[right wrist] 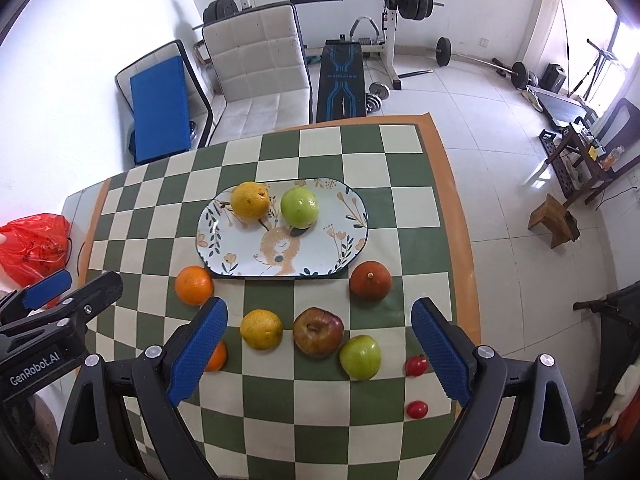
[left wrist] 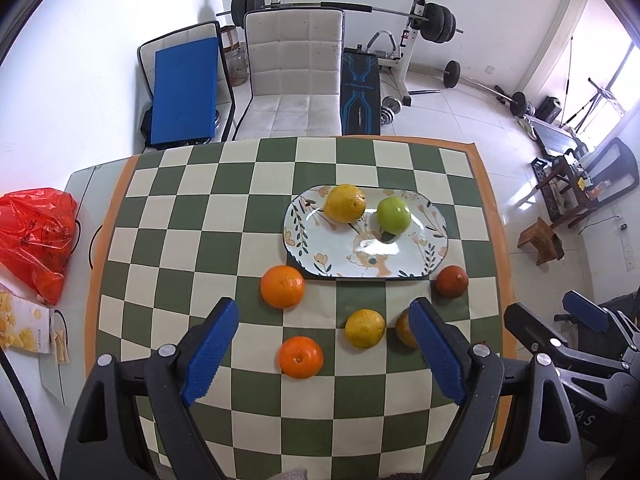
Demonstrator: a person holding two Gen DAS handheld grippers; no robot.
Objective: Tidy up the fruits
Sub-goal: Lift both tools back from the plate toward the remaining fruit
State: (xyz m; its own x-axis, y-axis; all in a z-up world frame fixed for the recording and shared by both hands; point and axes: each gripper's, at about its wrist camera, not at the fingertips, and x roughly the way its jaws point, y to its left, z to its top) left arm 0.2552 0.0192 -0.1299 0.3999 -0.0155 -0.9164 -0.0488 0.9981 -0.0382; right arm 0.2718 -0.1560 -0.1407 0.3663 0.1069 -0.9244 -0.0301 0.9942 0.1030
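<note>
With both the left gripper [left wrist: 322,334] and the right gripper [right wrist: 320,330] wide and empty above the loose fruits before the plate [right wrist: 224,256], I would center one fruit, perhaps the yellow citrus [right wrist: 261,329], between the fingers before closing gently.

A home, seemingly a living room turned gym: barbell rack [left wrist: 420,12], weight bench [right wrist: 341,80], padded chair [left wrist: 294,76], checkered table [right wrist: 360,152].
</note>
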